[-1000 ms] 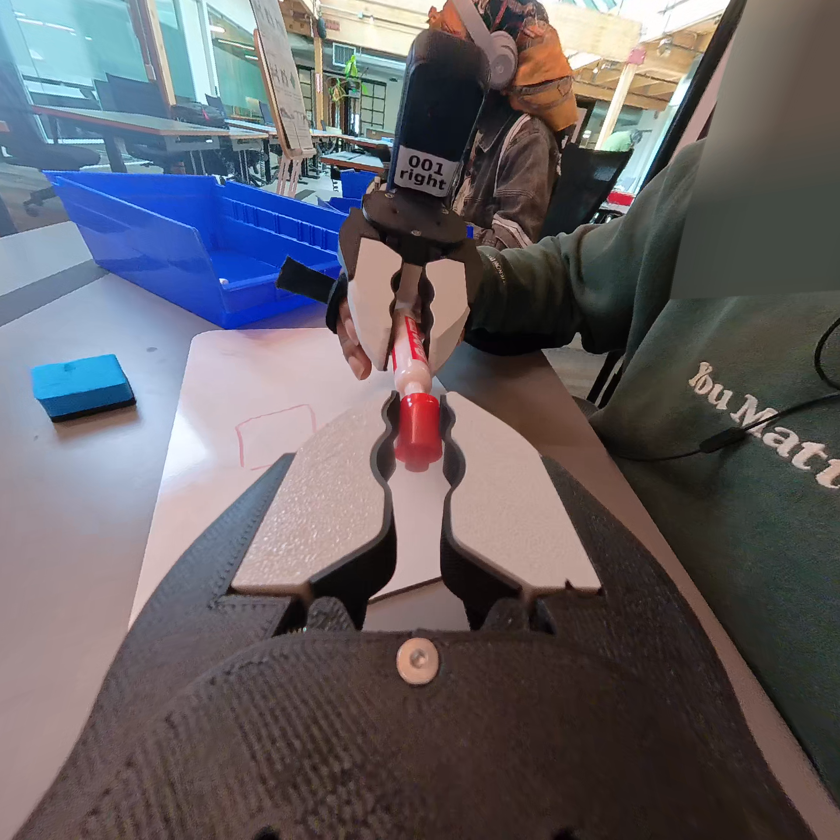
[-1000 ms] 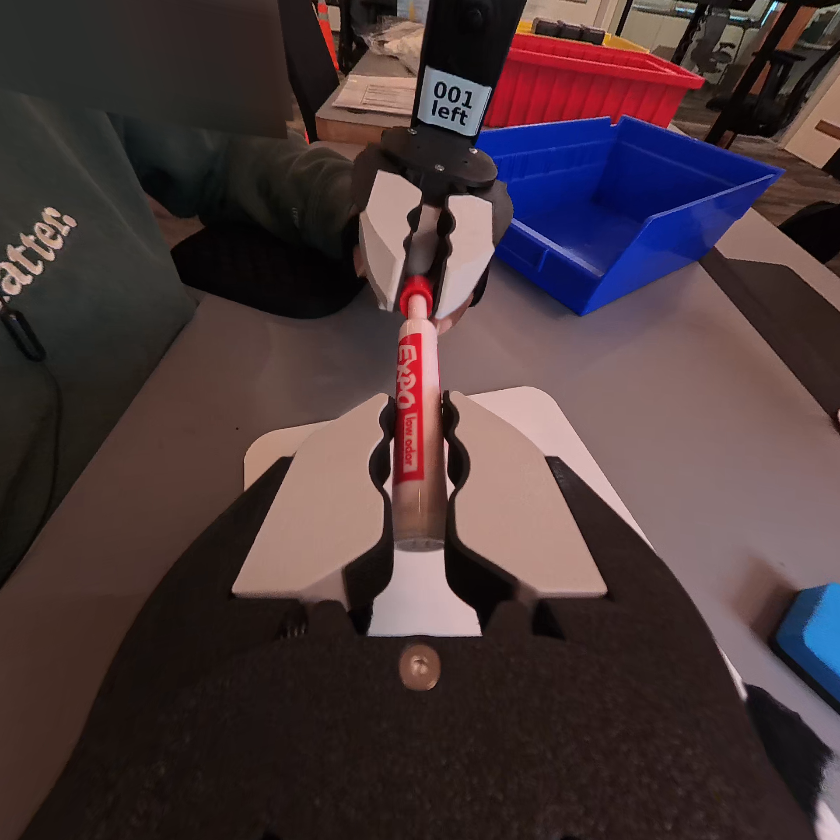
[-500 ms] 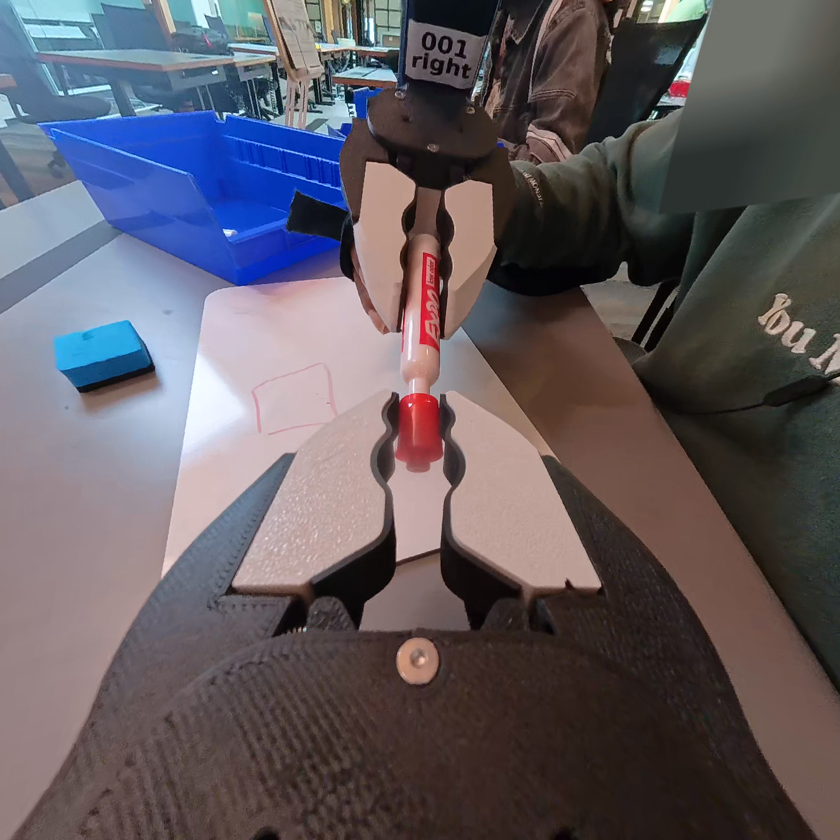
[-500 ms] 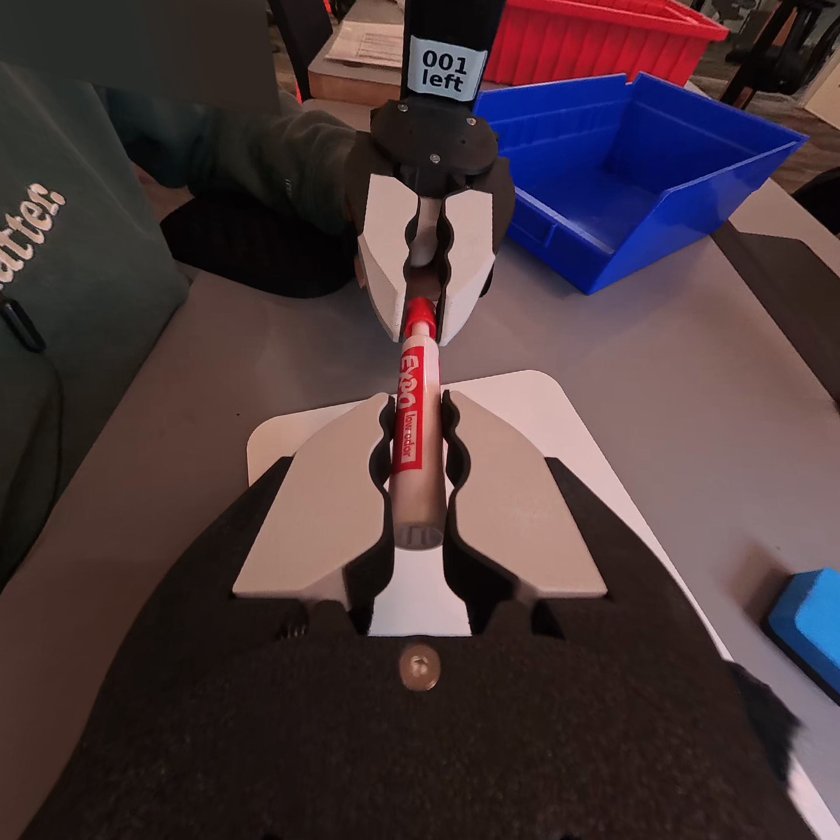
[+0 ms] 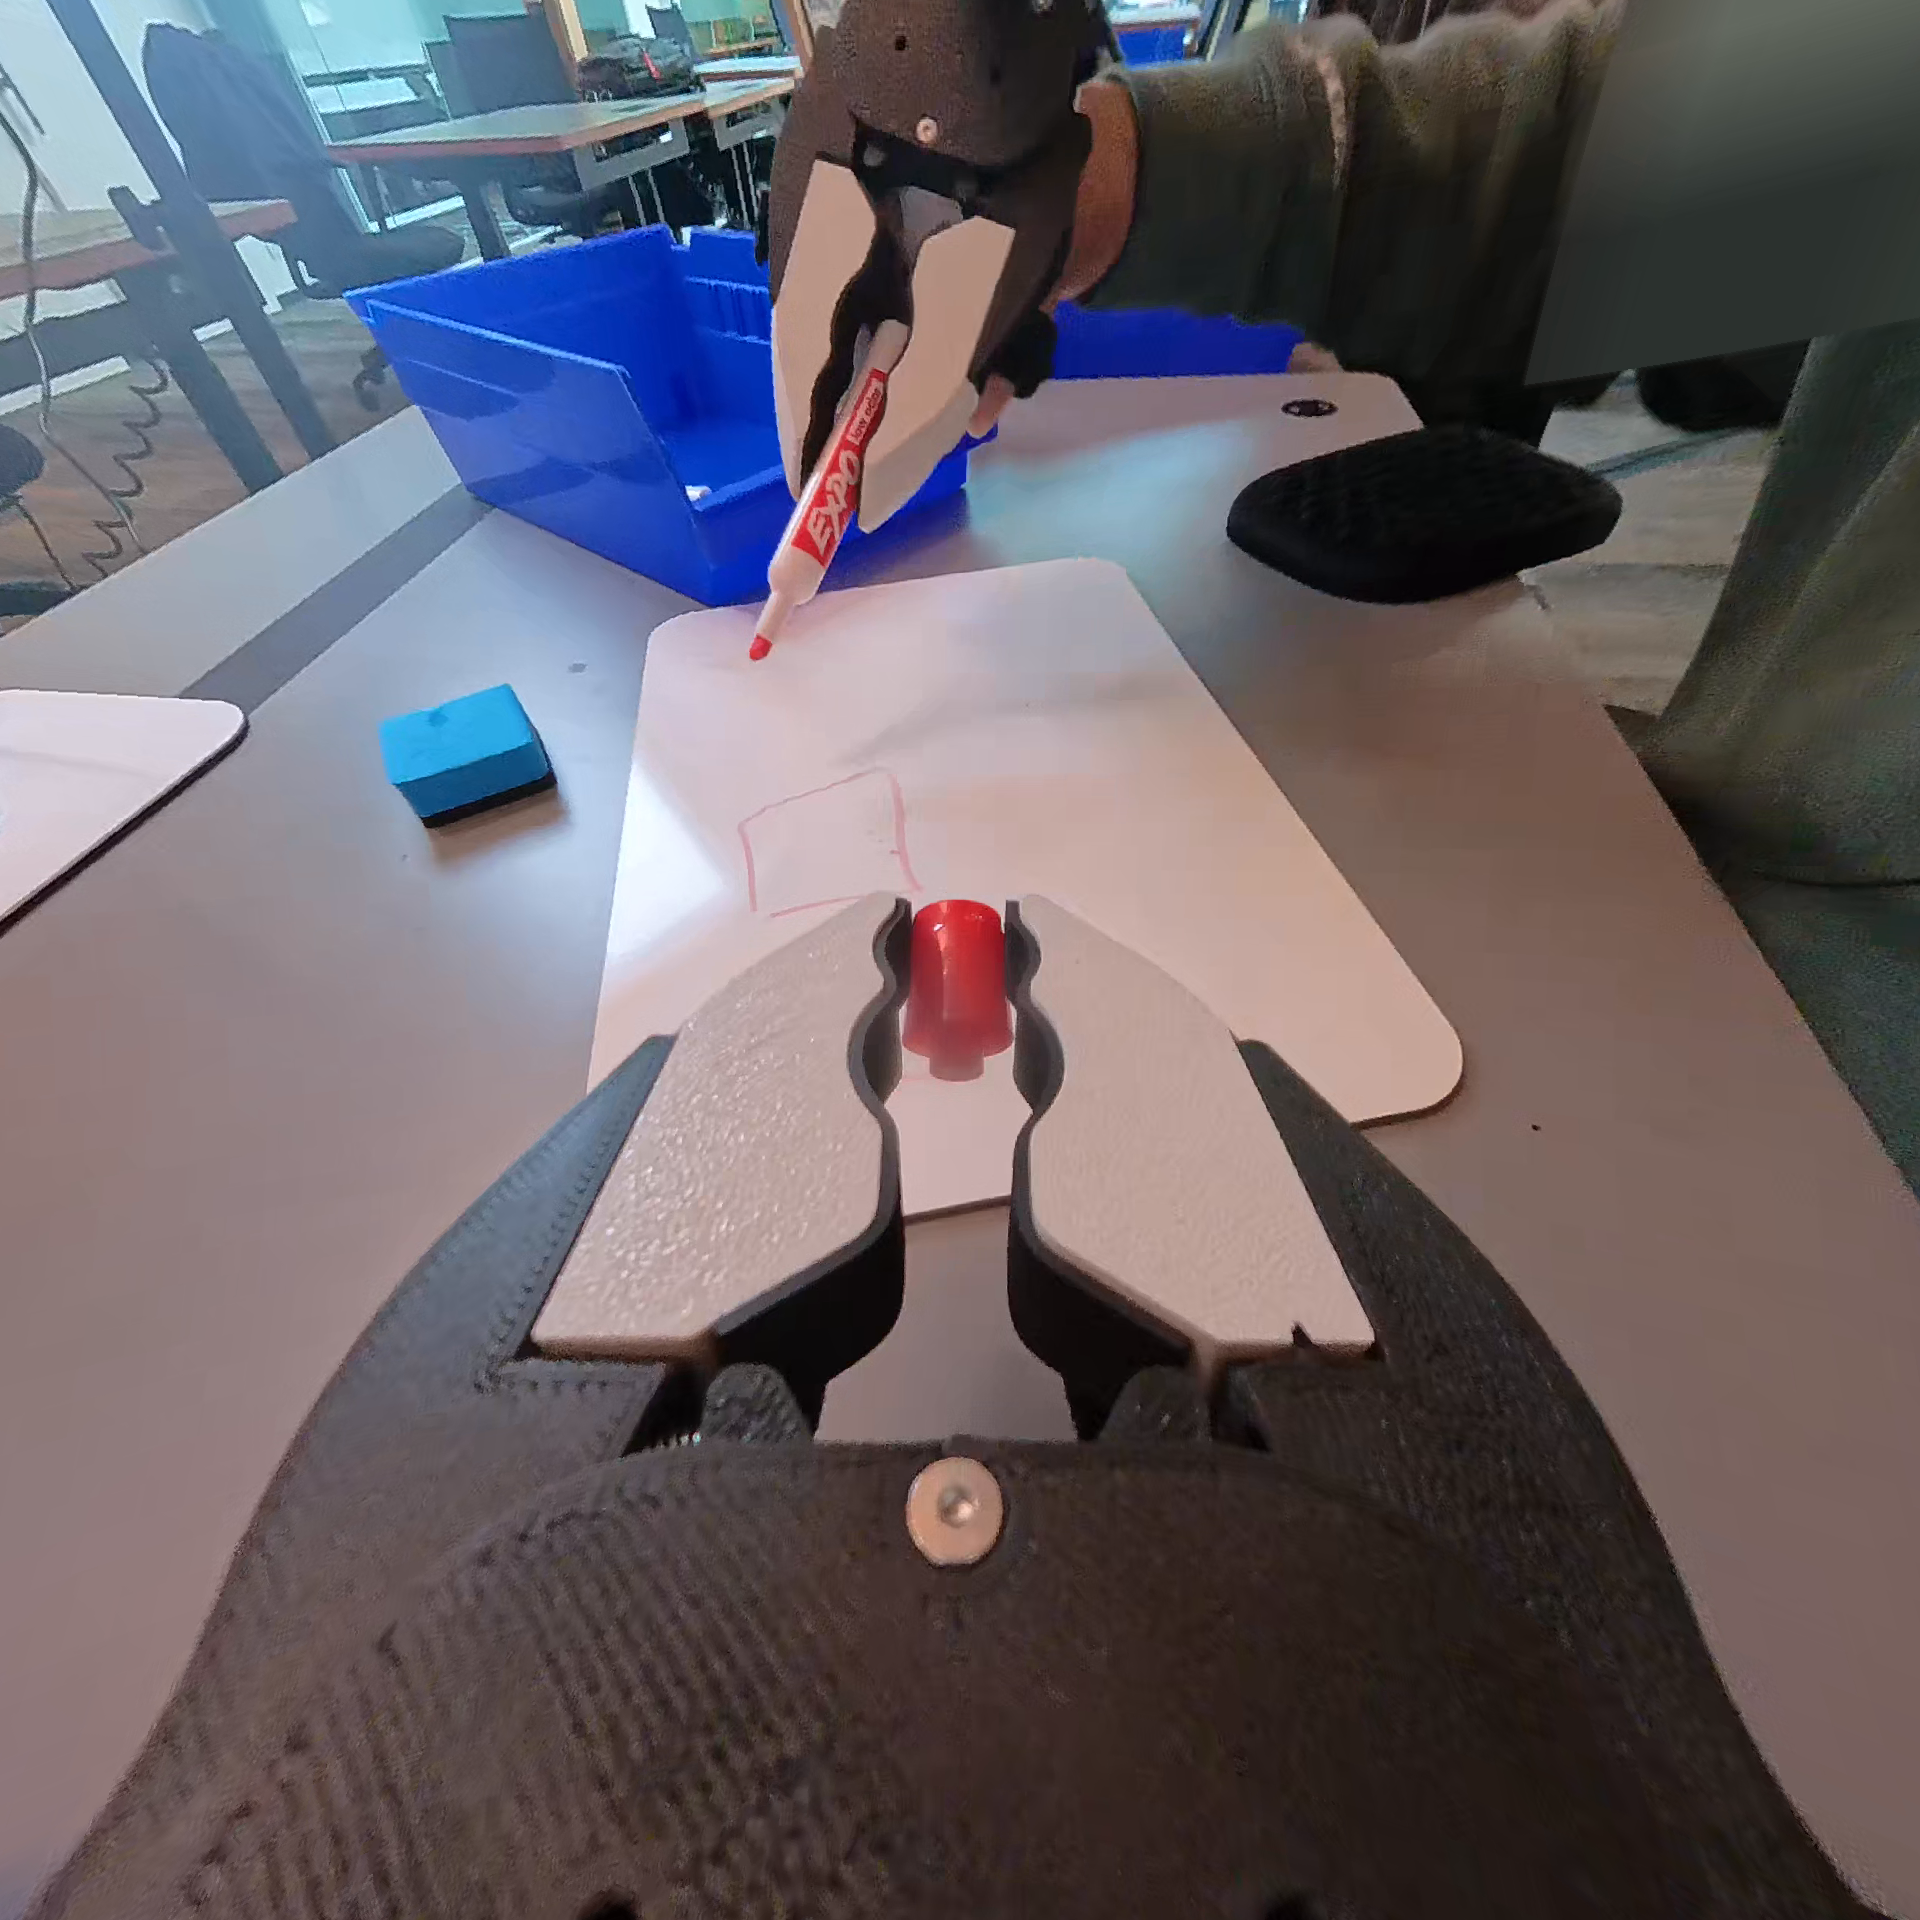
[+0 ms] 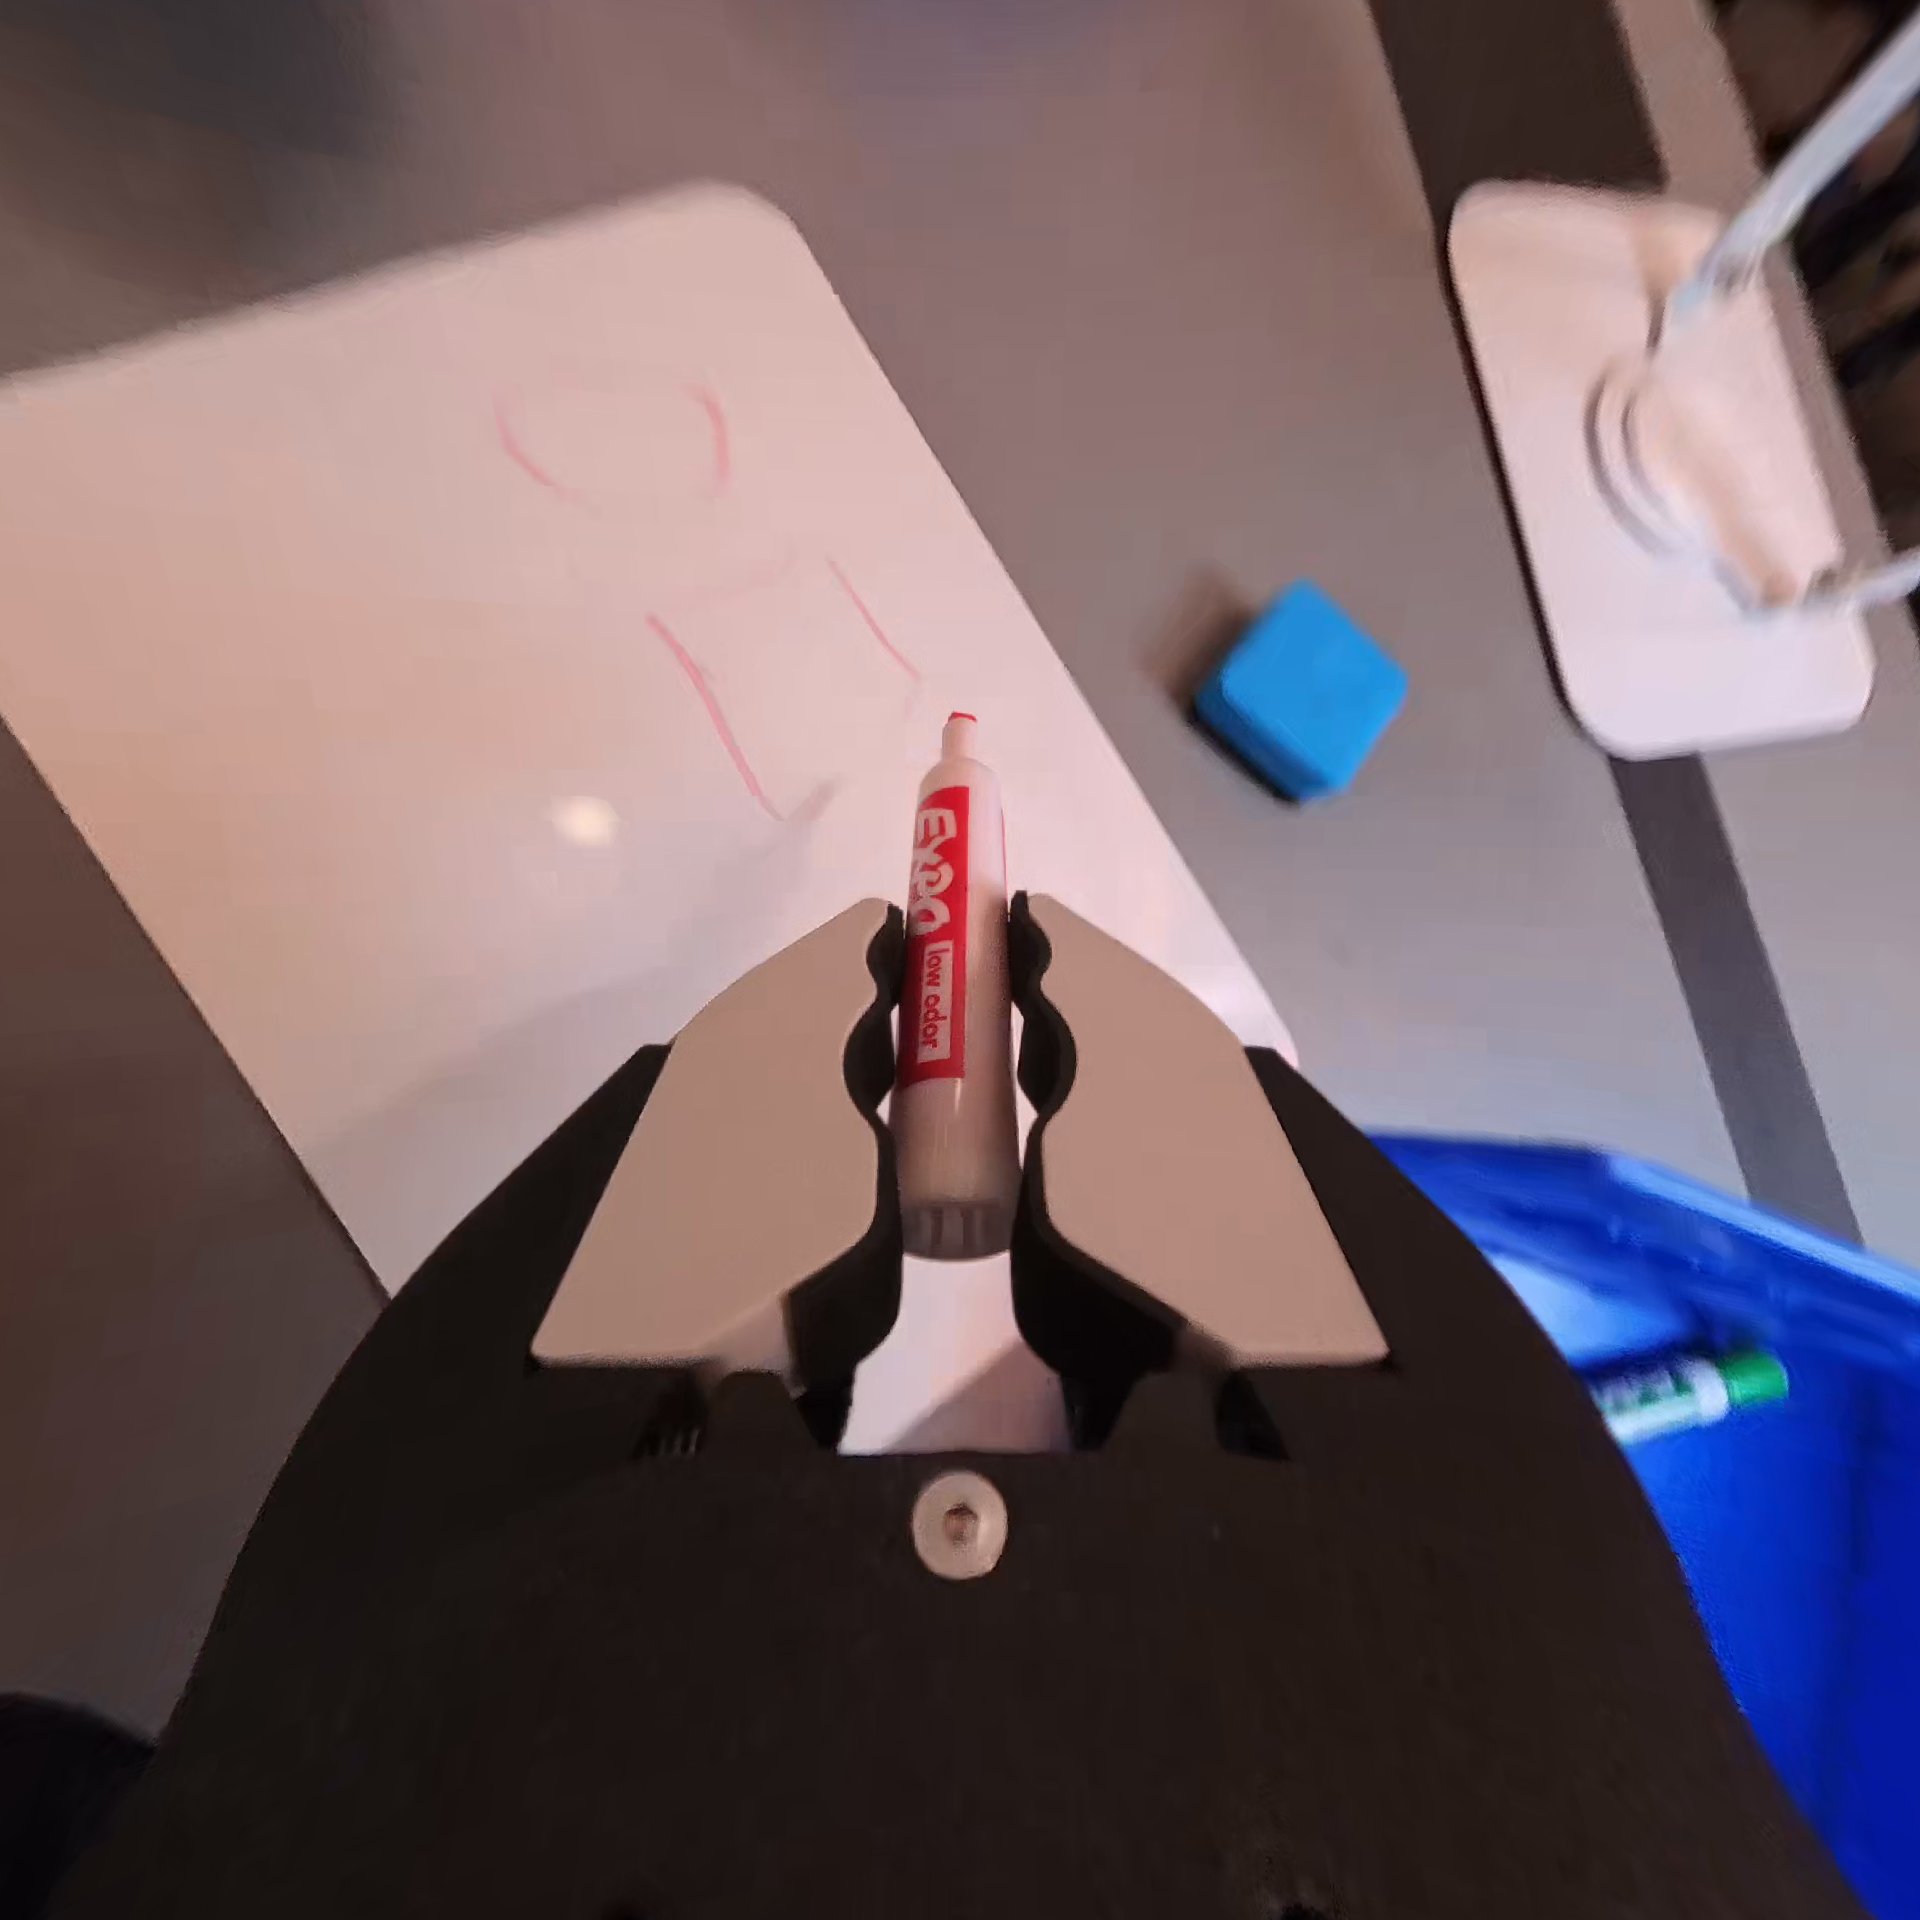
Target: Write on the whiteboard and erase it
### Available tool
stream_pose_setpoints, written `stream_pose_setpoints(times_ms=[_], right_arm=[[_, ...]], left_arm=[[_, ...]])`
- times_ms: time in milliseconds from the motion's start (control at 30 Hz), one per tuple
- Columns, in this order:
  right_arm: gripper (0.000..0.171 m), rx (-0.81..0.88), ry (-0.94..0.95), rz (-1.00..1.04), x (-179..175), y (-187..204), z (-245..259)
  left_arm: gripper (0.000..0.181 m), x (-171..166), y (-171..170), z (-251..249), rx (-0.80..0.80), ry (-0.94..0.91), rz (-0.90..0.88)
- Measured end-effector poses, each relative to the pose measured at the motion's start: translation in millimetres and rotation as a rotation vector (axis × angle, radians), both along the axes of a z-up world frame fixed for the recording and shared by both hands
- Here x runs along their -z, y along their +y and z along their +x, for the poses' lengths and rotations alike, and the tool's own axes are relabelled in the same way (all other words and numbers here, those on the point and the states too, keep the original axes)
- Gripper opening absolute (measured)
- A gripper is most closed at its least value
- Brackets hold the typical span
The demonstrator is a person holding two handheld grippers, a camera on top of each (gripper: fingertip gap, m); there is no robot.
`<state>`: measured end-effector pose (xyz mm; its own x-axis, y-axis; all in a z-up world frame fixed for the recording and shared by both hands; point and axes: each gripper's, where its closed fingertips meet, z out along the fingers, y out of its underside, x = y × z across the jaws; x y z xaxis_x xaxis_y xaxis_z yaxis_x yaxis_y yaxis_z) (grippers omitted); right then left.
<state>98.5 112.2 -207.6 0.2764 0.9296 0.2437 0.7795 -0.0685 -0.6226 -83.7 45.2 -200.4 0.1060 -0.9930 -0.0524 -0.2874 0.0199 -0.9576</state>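
**Marker uncapped, tip poised at the board: stock of the bench as I see it**

- Right claw (image 6: 956,935): I have it clamped on the red marker (image 6: 951,935), gripping the barrel with the bare tip pointing down and away. In the left wrist view the tip sits at the far corner of the whiteboard (image 5: 1091,727); whether it touches the surface or rides just above it, I cannot tell.
- Left claw (image 5: 956,977): closed on the red cap (image 5: 954,987), held low over the near half of the board.
- Whiteboard: flat on the grey table (image 5: 260,987), already carrying a faint red square (image 5: 826,842) between cap and marker tip.
- Blue eraser (image 5: 464,750): on the table just beside the board's left edge, untouched.
- Blue bin (image 5: 582,416): beyond the board's far edge; a green marker (image 6: 1683,1392) lies inside it.
- Second white board (image 5: 94,769): partly seen at far left, well apart.

Step in hand, by my reading: the writing stroke, cap off and pen at the ready. Next I would need to press the tip lightly to the board and draw a steady line, keeping the barrel from slipping between the fingers. Erasing waits; one claw must first be freed for the eraser.
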Motion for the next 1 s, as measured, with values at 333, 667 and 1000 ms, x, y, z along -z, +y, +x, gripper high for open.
stream_pose_setpoints(times_ms=[333, 667, 1000], right_arm=[[0.019, 0.054, -0.143, -0.080, 34, 13, 11], [0.019, 0.049, -0.180, -0.085, 34, 22, 4], [0.019, 0.048, -0.180, -0.081, 32, 22, 2]], left_arm=[[0.017, 6, 1, -1, -0.005, 0.026, 0.012], [0.017, 6, 1, -2, -0.009, 0.031, 0.021], [0.017, 8, 2, -3, -0.013, 0.039, 0.018]])
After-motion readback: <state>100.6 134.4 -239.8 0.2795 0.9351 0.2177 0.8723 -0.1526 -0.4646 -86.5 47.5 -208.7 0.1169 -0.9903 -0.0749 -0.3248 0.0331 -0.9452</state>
